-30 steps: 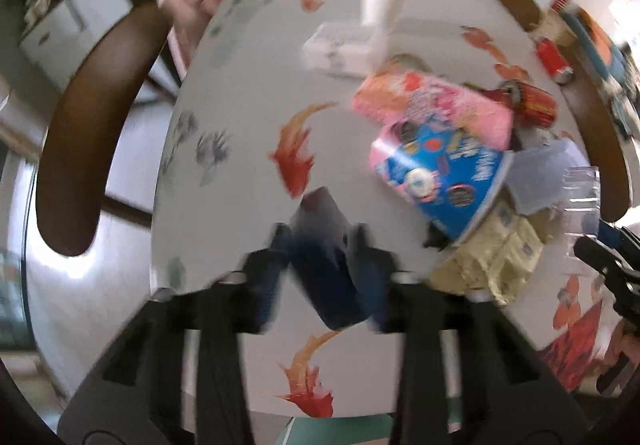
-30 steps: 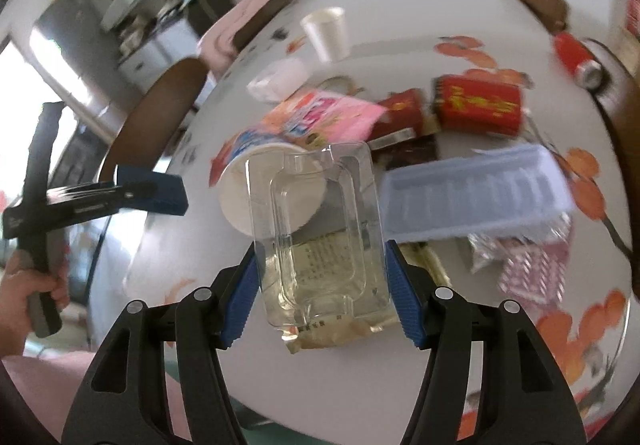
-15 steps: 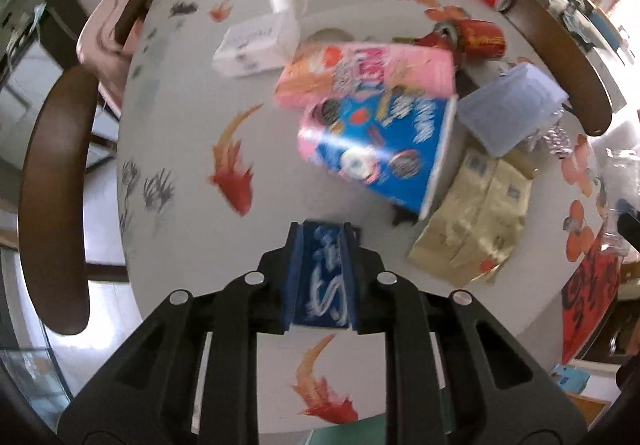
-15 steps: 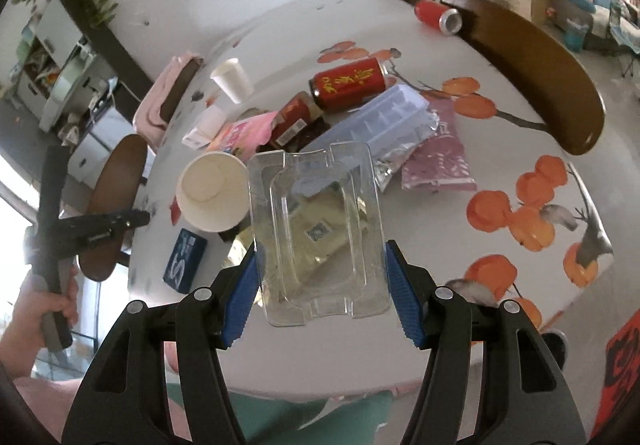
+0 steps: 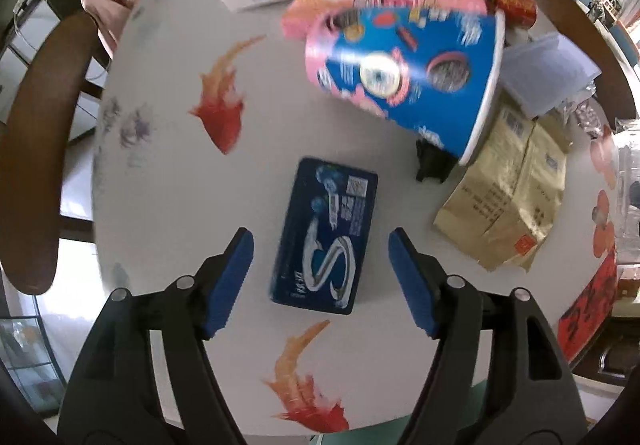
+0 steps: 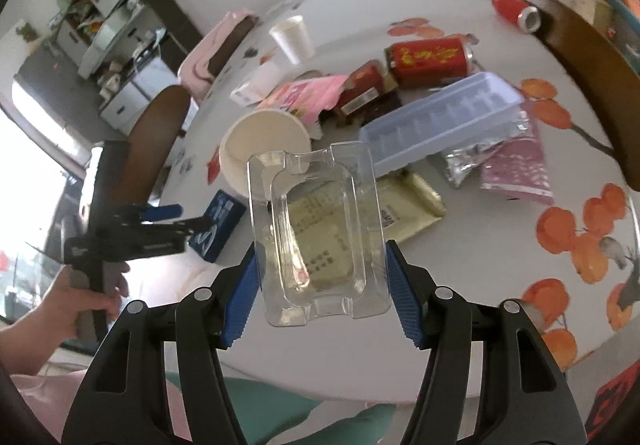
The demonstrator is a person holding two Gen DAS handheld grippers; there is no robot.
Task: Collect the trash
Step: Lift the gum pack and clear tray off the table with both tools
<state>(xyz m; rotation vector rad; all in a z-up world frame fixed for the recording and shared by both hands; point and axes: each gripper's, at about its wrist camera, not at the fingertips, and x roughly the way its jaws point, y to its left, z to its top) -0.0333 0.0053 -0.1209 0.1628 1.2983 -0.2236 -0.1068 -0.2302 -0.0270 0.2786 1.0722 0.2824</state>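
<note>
Jaws: left gripper (image 5: 320,277) just opened wide, astride blue packet (image 5: 326,235) near desk (image 5: 160,205) edge; right gripper (image 6: 320,291) clamps clear tray (image 6: 316,229). Risk: packet skids off.

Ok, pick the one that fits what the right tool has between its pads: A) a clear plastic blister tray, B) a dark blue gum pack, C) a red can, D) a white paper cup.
A: the right tool is closed on the clear plastic tray, pads pressing its two sides, while the blue gum pack lies flat on the table between the open left tool's pads.
</note>
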